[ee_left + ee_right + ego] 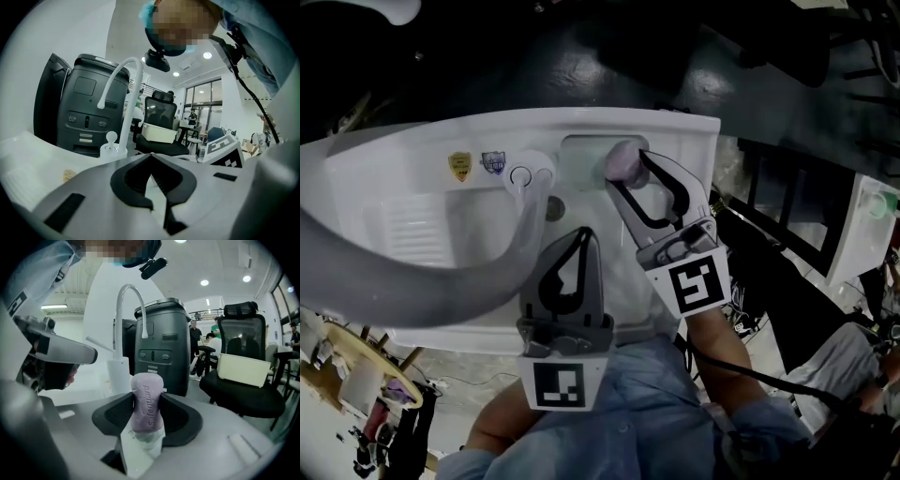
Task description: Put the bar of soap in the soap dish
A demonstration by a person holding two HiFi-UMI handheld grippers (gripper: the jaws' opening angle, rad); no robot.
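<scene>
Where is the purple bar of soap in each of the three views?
Head view: the bar of soap is upper middle, between the right gripper jaws, by the sink back rim.
Left gripper view: not in it.
Right gripper view: centre, upright, clamped between the jaws.
Shared landmark: the white curved faucet, in all three.

Can't read the two stickers [461, 167] on the sink [394, 141], way too small. Can't see much of its left side either, buried under the blurry grey faucet spout [441, 281] close up in head view. Only catching part of the bar of soap [622, 159], sides pinched behind the right gripper [630, 171] jaws, and losing the soap dish [581, 155] right end behind it.
</scene>
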